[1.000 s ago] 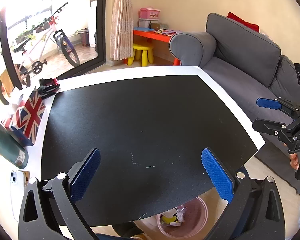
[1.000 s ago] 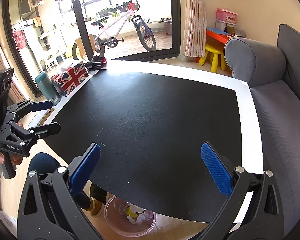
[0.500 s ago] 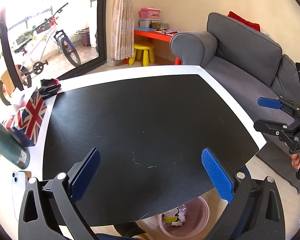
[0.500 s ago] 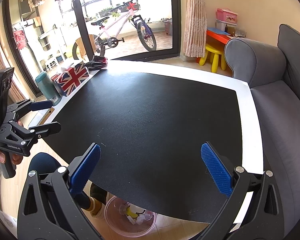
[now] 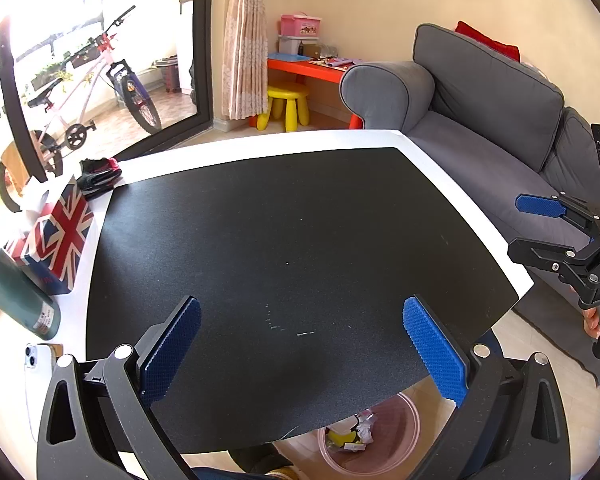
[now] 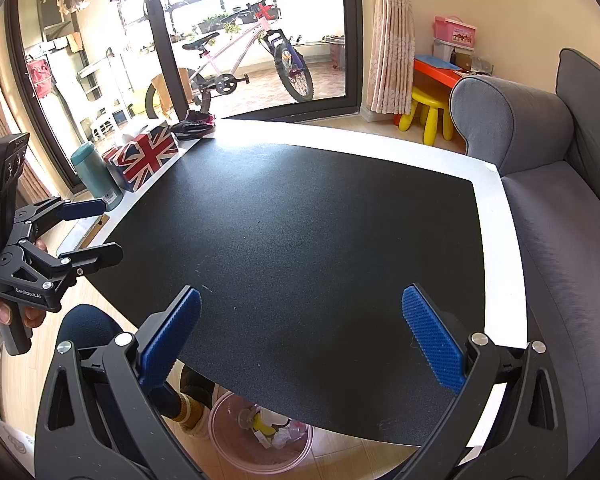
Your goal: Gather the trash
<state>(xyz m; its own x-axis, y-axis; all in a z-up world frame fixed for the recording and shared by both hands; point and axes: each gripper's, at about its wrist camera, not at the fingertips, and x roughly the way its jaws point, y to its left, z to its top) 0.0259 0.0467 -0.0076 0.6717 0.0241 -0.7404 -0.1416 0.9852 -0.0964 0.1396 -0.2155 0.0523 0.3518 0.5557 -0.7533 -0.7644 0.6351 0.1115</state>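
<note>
Several bits of crumpled trash (image 5: 354, 432) already lie in the pink bin (image 5: 404, 454), which sits on the floor under the near edge of the table, tucked where a dropped scrap would fall straight in. Among them I make out something yellow and some white paper; more than that is too small to tell. Above it, the black mat (image 5: 292, 248) shows no litter that I can see, so the collecting looks finished or close to it.

Both tongs hover over the near edge, each empty: the left gripper (image 5: 300, 348) has its blue pads spread wide apart, and the right gripper (image 6: 300, 336) likewise gapes with nothing between its fingers, as if resting between jobs.

Along the far left margin stand a Union Jack tissue box (image 5: 56, 240), a teal bottle (image 5: 16, 292), a phone (image 5: 32, 364) and a dark bundle of cloth (image 5: 98, 172), kept off the working area. A grey sofa (image 5: 492, 120) flanks the right side.
</note>
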